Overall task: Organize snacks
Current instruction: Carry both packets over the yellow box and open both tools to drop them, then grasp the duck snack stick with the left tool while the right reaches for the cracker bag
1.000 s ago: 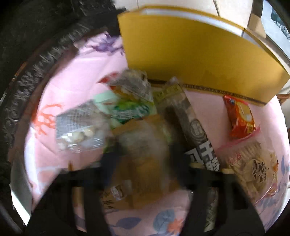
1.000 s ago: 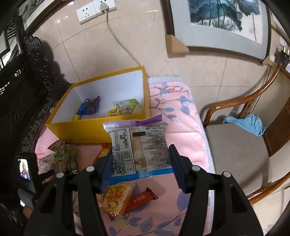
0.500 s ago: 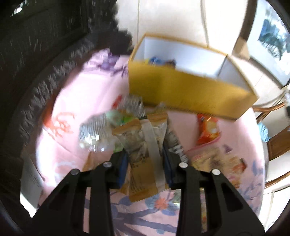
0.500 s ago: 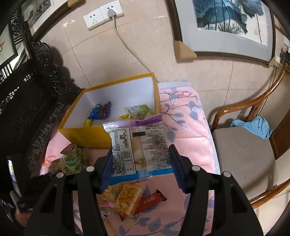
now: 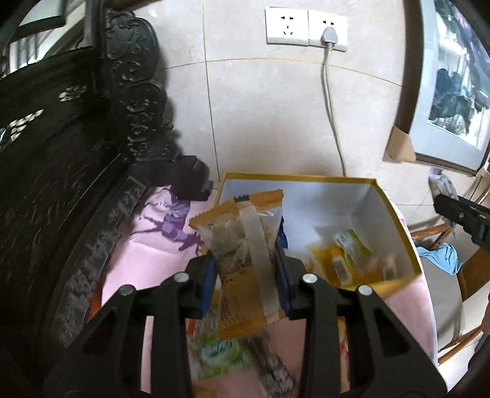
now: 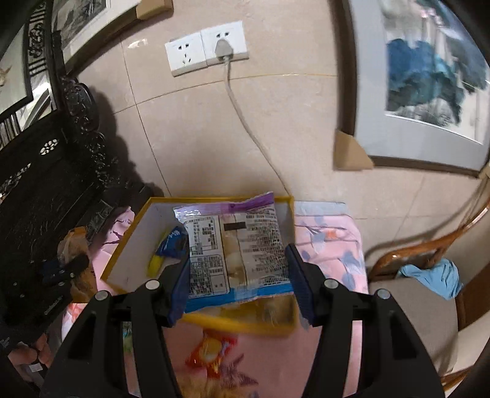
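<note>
My left gripper (image 5: 245,275) is shut on an orange and clear snack packet (image 5: 242,242), held above the near left corner of the yellow box (image 5: 395,220). My right gripper (image 6: 239,272) is shut on a purple and blue snack packet (image 6: 235,248), held over the yellow box (image 6: 122,245). Inside the box lie yellow and green packets (image 5: 346,254) and a blue and yellow packet (image 6: 167,248). The left gripper with its packet shows at the left of the right wrist view (image 6: 65,263); the right gripper shows at the right edge of the left wrist view (image 5: 462,214).
The box sits on a pink floral cloth (image 5: 144,257) against a tiled wall with sockets (image 5: 306,27). Loose snacks lie in front of the box (image 5: 220,352) (image 6: 208,352). Dark carved furniture (image 5: 61,153) stands left; a wooden chair with a blue cloth (image 6: 435,275) stands right.
Both grippers have lifted their packets and moved forward to the yellow box. The left gripper took hold of the orange packet from the pile and raised it.
</note>
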A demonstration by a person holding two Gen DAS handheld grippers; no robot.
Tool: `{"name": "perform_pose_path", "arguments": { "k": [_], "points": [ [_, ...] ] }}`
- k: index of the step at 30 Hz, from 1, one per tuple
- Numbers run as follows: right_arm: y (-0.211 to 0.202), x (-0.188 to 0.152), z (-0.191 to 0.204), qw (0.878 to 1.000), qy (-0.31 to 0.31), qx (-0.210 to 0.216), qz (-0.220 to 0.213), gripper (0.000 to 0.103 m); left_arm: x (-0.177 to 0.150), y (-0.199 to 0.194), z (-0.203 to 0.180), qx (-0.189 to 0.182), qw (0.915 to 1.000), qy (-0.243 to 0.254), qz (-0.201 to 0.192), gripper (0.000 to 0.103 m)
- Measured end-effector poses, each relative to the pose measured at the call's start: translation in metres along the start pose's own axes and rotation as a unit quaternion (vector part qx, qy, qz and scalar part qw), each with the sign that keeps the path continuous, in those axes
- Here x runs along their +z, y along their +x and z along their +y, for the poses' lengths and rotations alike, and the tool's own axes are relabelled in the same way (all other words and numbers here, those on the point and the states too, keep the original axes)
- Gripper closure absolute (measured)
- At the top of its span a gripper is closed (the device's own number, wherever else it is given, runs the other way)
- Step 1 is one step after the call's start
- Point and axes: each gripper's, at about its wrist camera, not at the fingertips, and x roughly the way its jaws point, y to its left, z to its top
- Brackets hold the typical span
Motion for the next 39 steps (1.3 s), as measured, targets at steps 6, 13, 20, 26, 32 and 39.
{"name": "perform_pose_path", "arguments": {
  "k": [6, 13, 20, 26, 32, 39],
  "points": [
    [0.046, 0.014, 0.004, 0.999, -0.018, -0.008, 0.035, 0.044, 0.012, 0.034, 0.001, -0.003, 0.9998, 0.012, 0.015, 0.069],
    [0.06, -0.01, -0.011, 0.995, -0.004, -0.036, 0.093, 0.001, -0.016, 0.027, -0.007, 0.031, 0.9985, 0.044, -0.01, 0.002],
    [0.037, -0.122, 0.018, 0.982, -0.05, -0.007, 0.184, 0.001, -0.081, 0.0, 0.018, 0.07, 0.9952, 0.061, 0.029, 0.002],
    [0.039, -0.182, 0.067, 0.98, -0.096, -0.028, 0.173, 0.001, -0.128, -0.021, 0.052, 0.118, 0.9899, 0.045, 0.065, 0.002],
    [0.071, -0.214, 0.092, 0.965, -0.15, -0.063, 0.208, 0.001, -0.151, -0.033, 0.072, 0.12, 0.989, 0.005, 0.086, 0.002],
    [0.054, -0.208, 0.076, 0.968, -0.16, -0.07, 0.179, 0.011, -0.158, -0.008, 0.052, 0.013, 0.9916, -0.05, 0.119, 0.002]
  ]
}}
